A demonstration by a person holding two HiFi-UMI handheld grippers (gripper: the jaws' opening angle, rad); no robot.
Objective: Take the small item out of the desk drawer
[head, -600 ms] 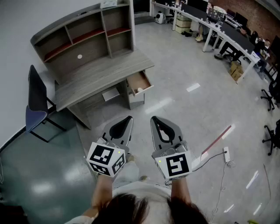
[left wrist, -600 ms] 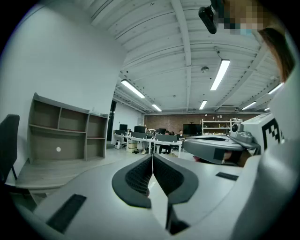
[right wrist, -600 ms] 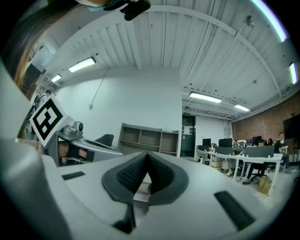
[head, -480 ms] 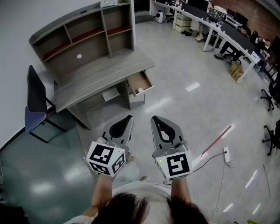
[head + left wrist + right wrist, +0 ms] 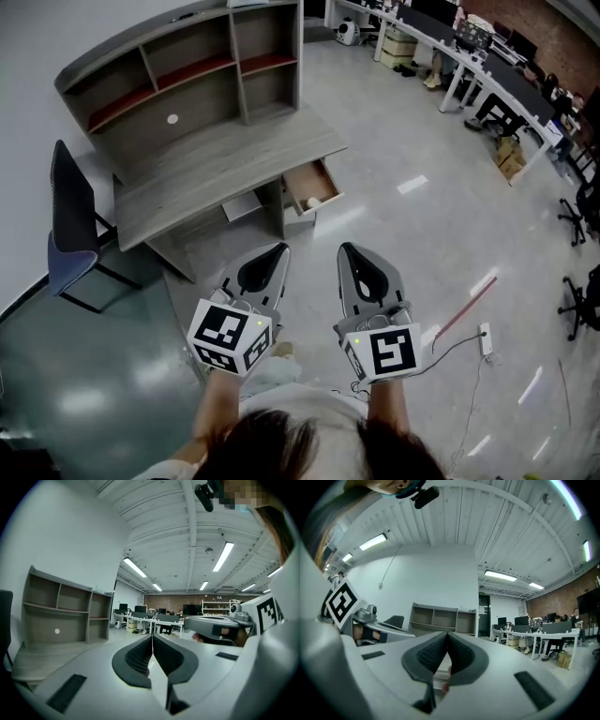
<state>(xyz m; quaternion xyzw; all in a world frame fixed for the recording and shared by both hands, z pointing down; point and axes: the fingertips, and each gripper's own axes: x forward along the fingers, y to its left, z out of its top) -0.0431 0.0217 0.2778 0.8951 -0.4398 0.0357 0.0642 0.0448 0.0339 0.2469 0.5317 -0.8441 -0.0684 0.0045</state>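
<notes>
A grey wooden desk [image 5: 216, 164] with a shelf unit stands ahead against the wall. Its small drawer [image 5: 312, 187] is pulled out at the right end, and a small pale round item [image 5: 313, 202] lies inside. My left gripper [image 5: 277, 249] and right gripper [image 5: 349, 249] are held side by side in front of me, well short of the desk, both shut and empty. In the left gripper view the left gripper [image 5: 152, 637] has its pads pressed together. The right gripper [image 5: 447, 634] looks the same in the right gripper view.
A dark chair [image 5: 70, 225] stands left of the desk. A power strip [image 5: 485, 338] with cable and a red-white bar [image 5: 466, 302] lie on the floor at right. Office desks [image 5: 478, 56] and chairs line the far right. A white disc [image 5: 172, 119] sits on the shelf back.
The desk and drawer have shifted right and slightly nearer in the head view. Both grippers sit a little lower in frame, still shut.
</notes>
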